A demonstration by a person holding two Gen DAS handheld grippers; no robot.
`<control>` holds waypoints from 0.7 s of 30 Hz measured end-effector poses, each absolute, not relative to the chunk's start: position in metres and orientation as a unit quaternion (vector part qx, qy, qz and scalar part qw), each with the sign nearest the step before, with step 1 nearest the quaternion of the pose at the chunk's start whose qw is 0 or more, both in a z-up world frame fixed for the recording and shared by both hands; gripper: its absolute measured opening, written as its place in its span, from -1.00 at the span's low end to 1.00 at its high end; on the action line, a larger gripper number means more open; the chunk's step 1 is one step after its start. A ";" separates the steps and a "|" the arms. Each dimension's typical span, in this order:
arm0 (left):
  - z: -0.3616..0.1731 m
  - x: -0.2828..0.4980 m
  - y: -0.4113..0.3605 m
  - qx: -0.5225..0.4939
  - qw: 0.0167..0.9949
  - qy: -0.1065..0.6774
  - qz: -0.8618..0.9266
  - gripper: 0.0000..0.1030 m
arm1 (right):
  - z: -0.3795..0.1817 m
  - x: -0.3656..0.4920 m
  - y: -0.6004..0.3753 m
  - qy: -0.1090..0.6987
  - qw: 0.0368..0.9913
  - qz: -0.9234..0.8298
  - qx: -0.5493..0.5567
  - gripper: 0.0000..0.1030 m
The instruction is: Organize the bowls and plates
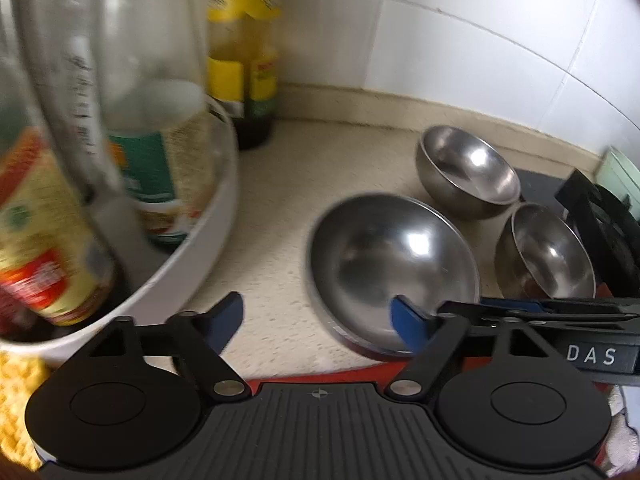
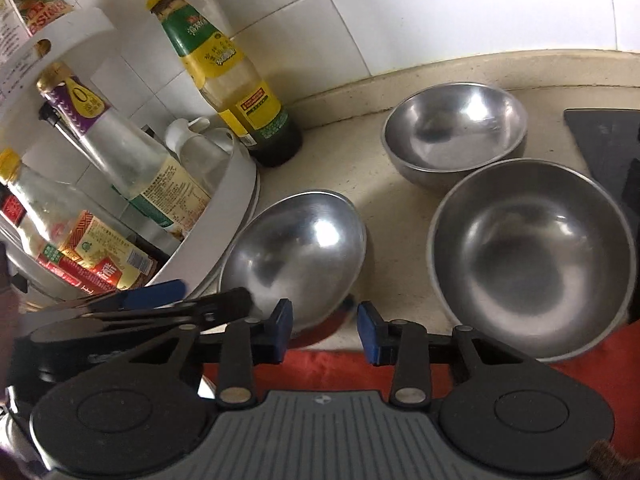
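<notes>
Three steel bowls sit on the beige counter. In the left wrist view the nearest bowl point(image 1: 394, 268) lies just ahead, with two smaller-looking bowls point(image 1: 468, 172) point(image 1: 544, 254) behind and right. My left gripper point(image 1: 318, 318) is open; its right finger lies over that bowl's near rim, its left finger over bare counter. In the right wrist view my right gripper point(image 2: 325, 328) is open and empty, just in front of the near edge of the tilted left bowl point(image 2: 296, 256). A large bowl point(image 2: 532, 260) sits right, another point(image 2: 456, 128) behind. The left gripper's fingers point(image 2: 152, 294) reach in from the left.
A white round rack point(image 2: 236, 204) full of sauce bottles stands at the left, touching the tilted bowl. A yellow-labelled bottle point(image 2: 240, 88) stands by the tiled wall. A dark stove top point(image 2: 608, 148) lies at the right. A red cloth point(image 2: 320, 368) covers the counter's front edge.
</notes>
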State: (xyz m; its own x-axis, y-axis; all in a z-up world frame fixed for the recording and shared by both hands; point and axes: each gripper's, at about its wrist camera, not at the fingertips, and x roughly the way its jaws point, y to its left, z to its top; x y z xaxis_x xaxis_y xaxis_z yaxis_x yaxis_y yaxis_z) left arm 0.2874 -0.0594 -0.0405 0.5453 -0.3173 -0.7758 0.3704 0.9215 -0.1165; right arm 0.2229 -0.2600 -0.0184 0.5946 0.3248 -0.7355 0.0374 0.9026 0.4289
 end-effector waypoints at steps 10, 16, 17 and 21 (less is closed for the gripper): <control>-0.066 0.322 -0.064 0.016 0.858 0.462 -0.221 0.27 | -0.021 0.246 -0.258 0.443 0.870 0.072 0.204 -0.63; -0.065 0.324 -0.065 0.030 0.863 0.457 -0.214 0.16 | -0.027 0.261 -0.254 0.450 0.868 0.075 0.197 -0.57; -0.065 0.325 -0.066 0.031 0.863 0.457 -0.212 0.14 | -0.027 0.262 -0.252 0.452 0.868 0.074 0.191 -0.58; -0.060 0.318 -0.066 0.032 0.866 0.454 -0.209 0.14 | -0.027 0.258 -0.253 0.459 0.864 0.079 0.189 -0.59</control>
State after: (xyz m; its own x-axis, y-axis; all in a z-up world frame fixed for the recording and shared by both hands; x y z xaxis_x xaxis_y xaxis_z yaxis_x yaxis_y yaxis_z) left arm 0.3182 -0.0660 -0.0597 0.5010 -0.3326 -0.7990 0.3911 0.9106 -0.1338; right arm 0.2585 -0.2531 -0.0274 0.5662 0.3095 -0.7639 0.0378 0.9161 0.3991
